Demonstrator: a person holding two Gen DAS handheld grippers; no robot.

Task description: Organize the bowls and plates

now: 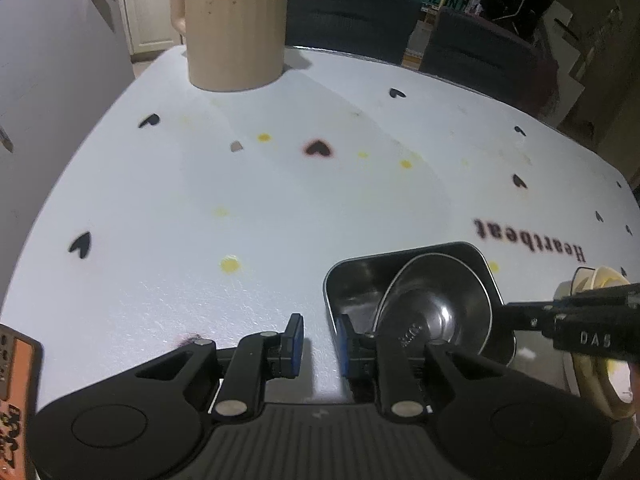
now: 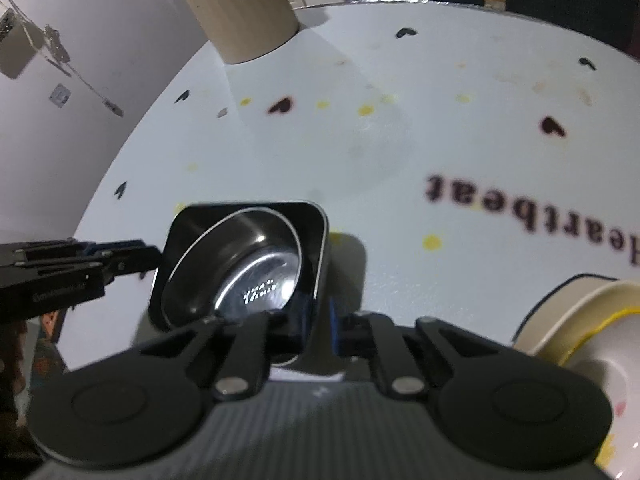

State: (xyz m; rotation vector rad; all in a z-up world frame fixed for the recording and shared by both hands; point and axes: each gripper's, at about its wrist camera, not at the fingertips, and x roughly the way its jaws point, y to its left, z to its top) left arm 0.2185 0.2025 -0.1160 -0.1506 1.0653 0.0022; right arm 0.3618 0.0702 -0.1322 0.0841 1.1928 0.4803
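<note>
A square steel tray point(image 1: 348, 276) sits on the white table, with a round steel bowl point(image 1: 436, 308) tilted inside it. Both show in the right wrist view: tray point(image 2: 316, 240), bowl point(image 2: 256, 264). My left gripper point(image 1: 318, 344) is open, just left of the tray, its right finger against the tray's near-left corner. My right gripper point(image 2: 316, 320) is closed on the tray's near-right wall, one finger inside and one outside. In the left wrist view the right gripper point(image 1: 516, 316) comes in from the right at the tray's edge.
A cream plate or bowl stack with a yellow rim point(image 2: 580, 320) lies to the right of the tray, also seen in the left wrist view point(image 1: 592, 360). A tan ribbed container point(image 1: 236, 32) stands at the far left of the table. Dark chairs point(image 1: 352, 12) stand behind the table. An orange-labelled object point(image 1: 16, 380) lies at the near left edge.
</note>
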